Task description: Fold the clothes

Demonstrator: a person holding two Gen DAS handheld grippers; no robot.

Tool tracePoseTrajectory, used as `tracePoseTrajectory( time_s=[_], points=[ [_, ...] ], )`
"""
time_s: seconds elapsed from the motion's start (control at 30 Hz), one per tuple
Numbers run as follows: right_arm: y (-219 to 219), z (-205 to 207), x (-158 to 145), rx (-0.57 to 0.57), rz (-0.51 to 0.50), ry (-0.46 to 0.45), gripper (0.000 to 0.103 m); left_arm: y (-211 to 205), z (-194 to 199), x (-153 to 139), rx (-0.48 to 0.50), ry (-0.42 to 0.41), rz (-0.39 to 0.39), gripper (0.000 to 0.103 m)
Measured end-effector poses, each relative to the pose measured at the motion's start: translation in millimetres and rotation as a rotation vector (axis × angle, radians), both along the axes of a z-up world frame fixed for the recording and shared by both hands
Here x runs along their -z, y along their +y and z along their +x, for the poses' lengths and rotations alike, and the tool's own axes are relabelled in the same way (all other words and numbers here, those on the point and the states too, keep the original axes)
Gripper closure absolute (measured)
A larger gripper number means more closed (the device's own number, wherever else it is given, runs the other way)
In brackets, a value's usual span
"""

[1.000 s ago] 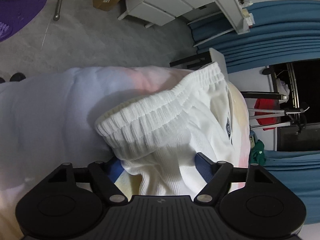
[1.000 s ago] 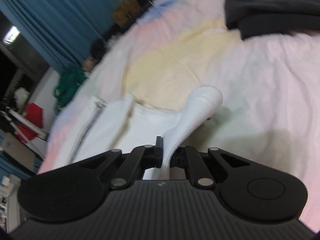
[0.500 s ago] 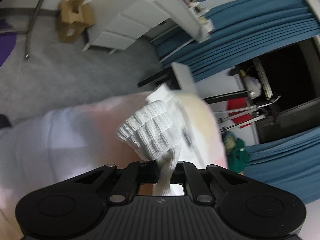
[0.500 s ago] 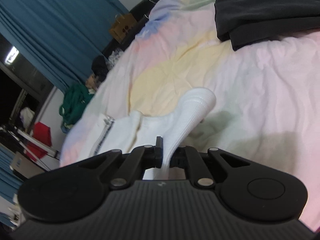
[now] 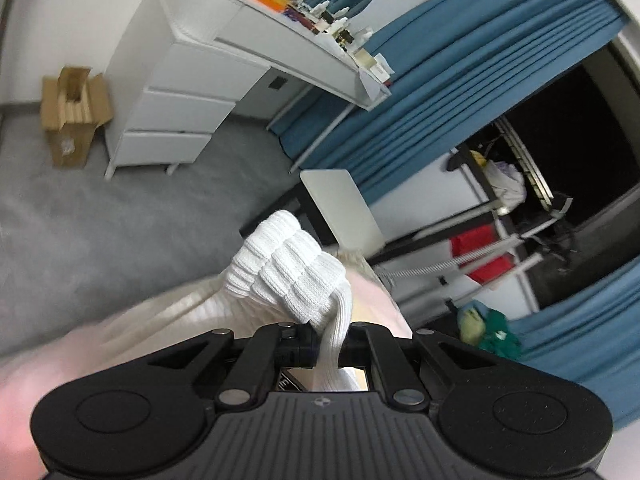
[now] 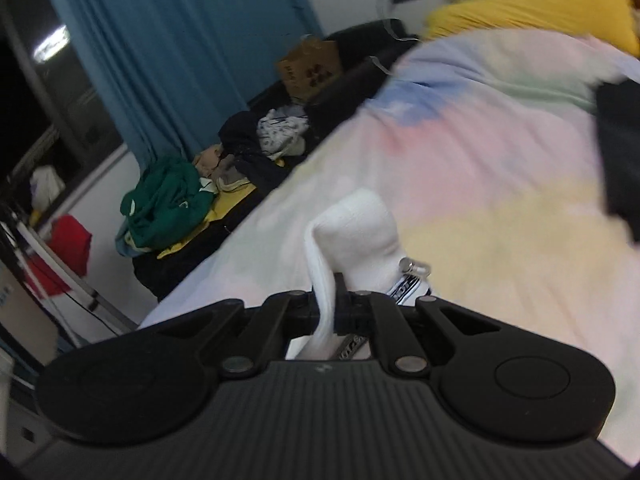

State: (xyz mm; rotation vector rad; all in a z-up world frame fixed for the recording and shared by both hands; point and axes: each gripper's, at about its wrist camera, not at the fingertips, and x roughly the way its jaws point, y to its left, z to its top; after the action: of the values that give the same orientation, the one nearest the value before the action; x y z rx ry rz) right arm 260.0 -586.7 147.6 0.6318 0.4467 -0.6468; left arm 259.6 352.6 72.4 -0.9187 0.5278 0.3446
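A white ribbed garment with an elastic waistband (image 5: 286, 270) is lifted off the pastel bedspread (image 5: 80, 344). My left gripper (image 5: 330, 342) is shut on its bunched waistband, which bulges in front of the jaws. In the right wrist view another white part of the garment (image 6: 358, 236) sticks up from my right gripper (image 6: 330, 304), which is shut on it; a zip pull and a printed band (image 6: 412, 284) hang beside it. The rest of the garment is hidden below both grippers.
A white desk with drawers (image 5: 176, 96), a cardboard box (image 5: 72, 112) and grey carpet (image 5: 100, 220) lie beyond the bed. Blue curtains (image 6: 160, 60), a pile of clothes with a green one (image 6: 168, 200), a black garment (image 6: 620, 160) and a yellow one (image 6: 540, 12) on the bed.
The left gripper went from open around the waistband to shut on it. Both grippers then rose and swung away with the white garment, so the bed lies lower and further off in both views.
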Motion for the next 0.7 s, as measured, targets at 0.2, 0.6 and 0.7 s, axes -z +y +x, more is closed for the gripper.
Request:
tracePoseTrajectory(
  time_s=[0.2, 0.6, 0.7],
  points=[
    [2.6, 119.8, 62.4, -0.028, -0.119, 0.145, 0.098, -22.0, 130.8, 62.2, 0.01, 0.151, 0.135, 0.098],
    [-9.0, 140.4, 128.6, -0.152, -0.026, 0.204, 0.079, -27.2, 152.6, 105.1, 0.041, 0.176, 0.135, 0.071],
    [-14.6, 108.4, 113.7, -0.15, 0.089, 0.145, 0.068, -27.7, 122.6, 93.8, 0.041, 0.106, 0.111, 0.056]
  ],
)
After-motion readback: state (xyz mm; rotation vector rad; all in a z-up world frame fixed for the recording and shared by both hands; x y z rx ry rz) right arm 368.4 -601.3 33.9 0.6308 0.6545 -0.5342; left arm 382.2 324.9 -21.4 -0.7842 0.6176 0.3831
